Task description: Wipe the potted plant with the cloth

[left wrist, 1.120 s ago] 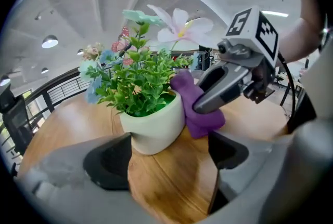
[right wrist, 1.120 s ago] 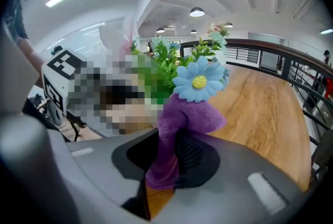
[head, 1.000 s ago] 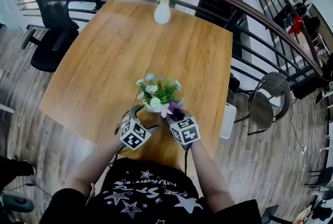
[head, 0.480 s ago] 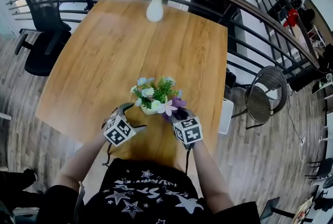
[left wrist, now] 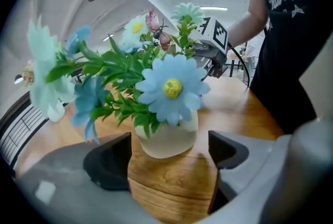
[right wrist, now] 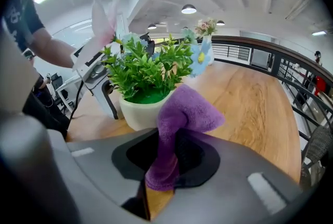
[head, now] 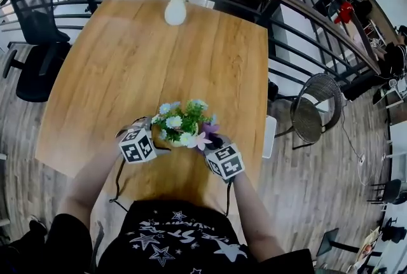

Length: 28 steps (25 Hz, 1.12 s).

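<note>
A small potted plant with green leaves and blue, white and pink flowers stands in a cream pot near the wooden table's front edge. My left gripper is open just left of the pot, its jaws on either side of the pot's front and apart from it. My right gripper is shut on a purple cloth, whose free end leans against the pot's right side. In the head view the cloth shows beside the pink flower.
A white vase of flowers stands at the table's far edge. A curved railing runs behind and right of the table. An office chair stands at the left, a wire chair at the right.
The left gripper has moved up from near the table's front edge to the pot's left side. The right gripper with the cloth has stayed by the pot's right side.
</note>
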Each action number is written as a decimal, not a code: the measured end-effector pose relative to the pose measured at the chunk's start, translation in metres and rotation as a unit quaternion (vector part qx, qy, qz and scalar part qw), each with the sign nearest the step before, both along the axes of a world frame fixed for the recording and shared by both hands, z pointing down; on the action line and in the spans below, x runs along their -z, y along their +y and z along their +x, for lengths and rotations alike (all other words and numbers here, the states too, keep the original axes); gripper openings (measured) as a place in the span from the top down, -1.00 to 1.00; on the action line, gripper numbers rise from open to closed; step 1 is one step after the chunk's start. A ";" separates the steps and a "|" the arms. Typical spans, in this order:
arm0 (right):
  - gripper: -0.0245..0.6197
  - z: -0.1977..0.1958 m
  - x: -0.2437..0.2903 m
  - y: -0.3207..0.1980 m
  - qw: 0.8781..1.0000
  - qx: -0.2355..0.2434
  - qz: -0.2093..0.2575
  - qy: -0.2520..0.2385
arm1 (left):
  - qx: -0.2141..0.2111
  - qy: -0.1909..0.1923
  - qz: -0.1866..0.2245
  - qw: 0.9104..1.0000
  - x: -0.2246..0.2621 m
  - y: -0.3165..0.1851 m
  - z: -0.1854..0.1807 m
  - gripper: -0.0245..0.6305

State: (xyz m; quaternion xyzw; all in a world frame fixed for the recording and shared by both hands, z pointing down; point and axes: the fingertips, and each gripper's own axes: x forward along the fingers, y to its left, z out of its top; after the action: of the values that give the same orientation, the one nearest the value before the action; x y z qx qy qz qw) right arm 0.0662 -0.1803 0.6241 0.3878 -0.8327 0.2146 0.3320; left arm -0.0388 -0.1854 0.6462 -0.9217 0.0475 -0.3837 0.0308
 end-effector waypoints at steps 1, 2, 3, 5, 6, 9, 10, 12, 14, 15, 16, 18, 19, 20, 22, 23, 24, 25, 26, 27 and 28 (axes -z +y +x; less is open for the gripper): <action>0.66 -0.002 -0.001 0.000 1.000 0.004 0.000 0.001 | -0.004 0.000 0.003 1.000 -0.002 -0.001 0.001 -0.54; 0.66 -0.004 -0.002 -0.001 1.000 0.006 -0.001 0.000 | -0.005 0.000 0.008 1.000 -0.003 -0.003 0.001 -0.50; 0.66 -0.006 -0.002 -0.001 1.000 0.006 -0.001 0.000 | -0.004 0.000 0.013 1.000 -0.004 -0.006 0.001 -0.33; 0.66 -0.007 -0.003 -0.001 1.000 0.007 -0.001 0.002 | -0.001 0.003 0.018 1.000 -0.005 -0.009 0.001 -0.26; 0.66 -0.007 -0.003 -0.001 1.000 0.008 -0.001 0.004 | 0.001 0.004 0.018 1.000 -0.005 -0.009 0.001 -0.26; 0.66 -0.010 -0.004 0.004 1.000 0.010 -0.007 0.005 | 0.009 0.003 0.016 1.000 -0.005 -0.008 0.002 -0.26; 0.66 -0.011 -0.005 0.007 1.000 0.012 -0.010 0.005 | 0.014 0.002 0.015 1.000 -0.006 -0.008 0.003 -0.26; 0.66 -0.016 -0.007 0.015 1.000 0.019 -0.014 0.001 | 0.028 0.001 0.013 1.000 -0.007 -0.007 0.006 -0.26; 0.66 -0.024 -0.008 0.022 0.999 0.028 -0.018 -0.006 | 0.052 0.005 0.011 0.999 -0.007 -0.008 0.009 -0.26; 0.66 -0.029 -0.008 0.024 0.999 0.031 -0.019 -0.009 | 0.065 0.008 0.011 0.998 -0.008 -0.008 0.010 -0.26; 0.66 -0.033 -0.009 0.026 0.999 0.034 -0.019 -0.009 | 0.077 0.011 0.011 0.997 -0.008 -0.008 0.011 -0.26; 0.66 -0.039 -0.008 0.029 0.999 0.041 -0.018 -0.005 | 0.101 0.012 0.011 0.995 -0.008 -0.008 0.012 -0.25; 0.66 -0.040 -0.008 0.031 0.999 0.045 -0.018 -0.003 | 0.111 0.011 0.011 0.994 -0.008 -0.007 0.013 -0.25; 0.66 -0.042 -0.007 0.033 0.999 0.049 -0.018 -0.001 | 0.121 0.009 0.010 0.993 -0.008 -0.006 0.014 -0.25; 0.66 -0.044 -0.005 0.038 0.998 0.058 -0.017 -0.001 | 0.142 0.007 0.009 0.990 -0.008 -0.004 0.017 -0.25; 0.66 -0.047 -0.004 0.040 0.998 0.063 -0.016 -0.002 | 0.154 0.007 0.009 0.988 -0.008 -0.003 0.018 -0.25; 0.66 -0.049 -0.003 0.041 0.998 0.068 -0.015 -0.003 | 0.165 0.007 0.009 0.986 -0.008 -0.003 0.019 -0.25; 0.66 -0.052 -0.001 0.043 0.997 0.073 -0.013 -0.005 | 0.175 0.008 0.009 0.984 -0.007 -0.003 0.019 -0.25; 0.66 -0.054 0.000 0.044 0.997 0.077 -0.012 -0.006 | 0.185 0.008 0.010 0.983 -0.007 -0.003 0.020 -0.25; 0.66 -0.055 0.001 0.046 0.997 0.081 -0.010 -0.006 | 0.193 0.007 0.010 0.981 -0.007 -0.003 0.021 -0.25; 0.66 -0.057 0.002 0.047 0.996 0.084 -0.009 -0.007 | 0.200 0.006 0.009 0.980 -0.007 -0.002 0.021 -0.25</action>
State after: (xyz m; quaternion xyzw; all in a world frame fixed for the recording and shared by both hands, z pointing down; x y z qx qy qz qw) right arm 0.0097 -0.1331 0.6222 0.3116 -0.8626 0.1961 0.3469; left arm -0.0177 -0.1872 0.6530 -0.8957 0.2344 -0.3760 -0.0383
